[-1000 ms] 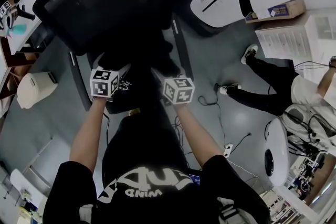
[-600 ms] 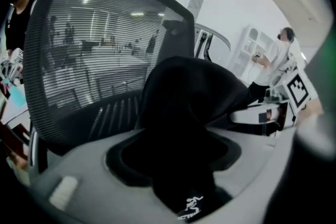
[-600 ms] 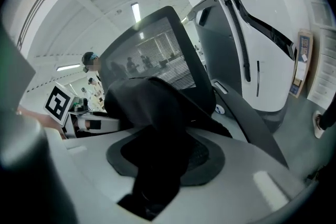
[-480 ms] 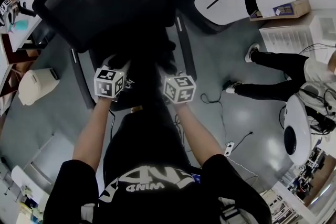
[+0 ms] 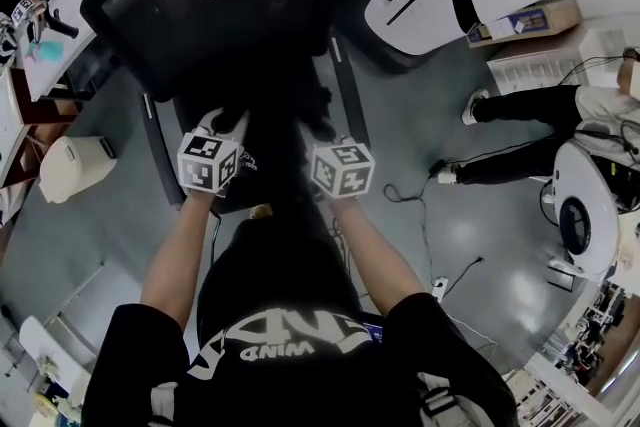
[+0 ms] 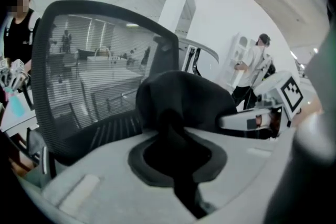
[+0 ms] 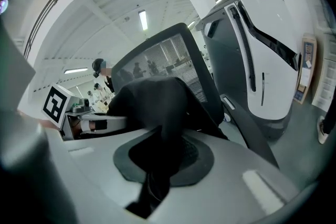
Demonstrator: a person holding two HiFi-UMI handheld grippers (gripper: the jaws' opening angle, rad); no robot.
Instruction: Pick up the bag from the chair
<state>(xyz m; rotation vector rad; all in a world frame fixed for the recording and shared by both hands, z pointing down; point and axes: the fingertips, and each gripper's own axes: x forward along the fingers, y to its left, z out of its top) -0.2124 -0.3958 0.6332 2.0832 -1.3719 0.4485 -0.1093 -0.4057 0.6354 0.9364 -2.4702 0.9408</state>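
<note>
The black mesh-backed office chair (image 5: pixel 220 5) occupies the upper left of the frame. The black fabric bag (image 5: pixel 272 120), at frame centre before the chair, is clamped by the left gripper (image 6: pixel 176 165) and the right gripper (image 7: pixel 152 176). Only thin folds are pinched, so slippage under load is judged possible.

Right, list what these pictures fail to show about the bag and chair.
- Head view: the bag merges black-on-black with the chair; its outline and the seat are lost.
- Left gripper view: the left gripper covers the bag's underside with its own body, so seat contact is unclear.
- Right gripper view: the right gripper does the same.
</note>
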